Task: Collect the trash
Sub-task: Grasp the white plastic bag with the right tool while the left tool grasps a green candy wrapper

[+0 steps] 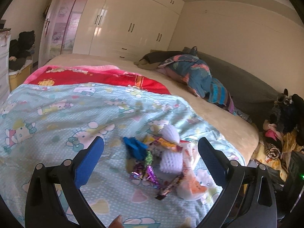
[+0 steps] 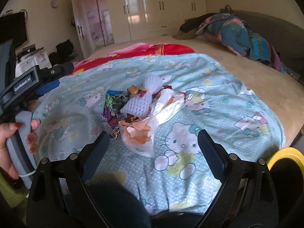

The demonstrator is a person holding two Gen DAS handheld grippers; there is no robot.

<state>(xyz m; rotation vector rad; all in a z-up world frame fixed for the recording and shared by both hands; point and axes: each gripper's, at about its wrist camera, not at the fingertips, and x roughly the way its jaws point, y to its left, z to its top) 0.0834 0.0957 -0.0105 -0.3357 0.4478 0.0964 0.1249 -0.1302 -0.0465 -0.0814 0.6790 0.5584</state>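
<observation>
A small heap of trash lies on a light-blue cartoon blanket (image 1: 57, 114) on the bed: a crumpled white and orange plastic bag (image 1: 190, 178) (image 2: 140, 134), white foam fruit nets (image 1: 170, 163) (image 2: 135, 105), shiny purple wrappers (image 1: 146, 172) (image 2: 110, 114), a dark candy wrapper (image 1: 169, 187) and a blue scrap (image 1: 134, 147). My left gripper (image 1: 151, 148) hangs open just above the heap, its fingers wide on either side. My right gripper (image 2: 153, 139) is open too, with the plastic bag between its fingers. A hand holds the left gripper's handle (image 2: 20, 133) at the left of the right wrist view.
A red blanket (image 1: 114, 76) and bundled patterned bedding (image 1: 195, 72) lie farther up the beige bed. Cream wardrobes (image 1: 133, 24) line the far wall. Clothes are piled at the right (image 1: 281, 133). A yellow-rimmed round container (image 2: 285, 157) stands by the bed's near right corner.
</observation>
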